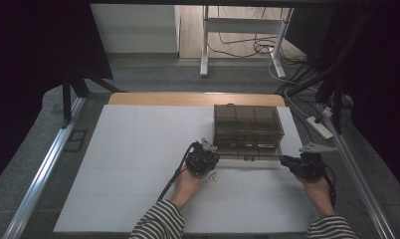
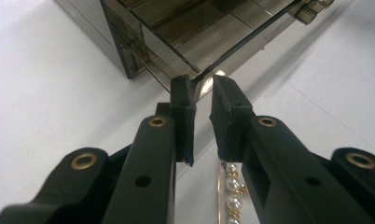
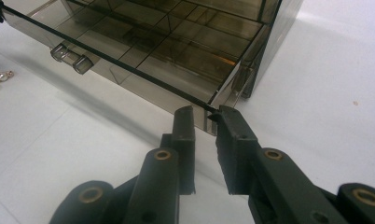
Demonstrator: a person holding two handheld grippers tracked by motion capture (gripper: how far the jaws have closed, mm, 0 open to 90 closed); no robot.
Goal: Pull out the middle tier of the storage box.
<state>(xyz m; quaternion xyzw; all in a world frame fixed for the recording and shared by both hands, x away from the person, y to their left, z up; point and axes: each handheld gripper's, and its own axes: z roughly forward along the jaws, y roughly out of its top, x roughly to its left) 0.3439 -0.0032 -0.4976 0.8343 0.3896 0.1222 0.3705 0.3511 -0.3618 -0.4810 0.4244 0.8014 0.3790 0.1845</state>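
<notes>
Smoked clear drawer box on white table, bottom drawer pulled out; left gripper and right gripper, jaws nearly closed, each nip one front corner of it; pearl earring beneath left gripper.

Smoked translucent plastic drawer box is sitting upright on the white table, toward the far right of the sheet. Its top is showing a grid of compartments. A drawer is standing pulled out toward the person, divided into cells, with two small clear handles on its thin front edge. Pearl-and-gold jewellery piece is lying flat on the table just in front of the box's left corner, apart from it.
</notes>
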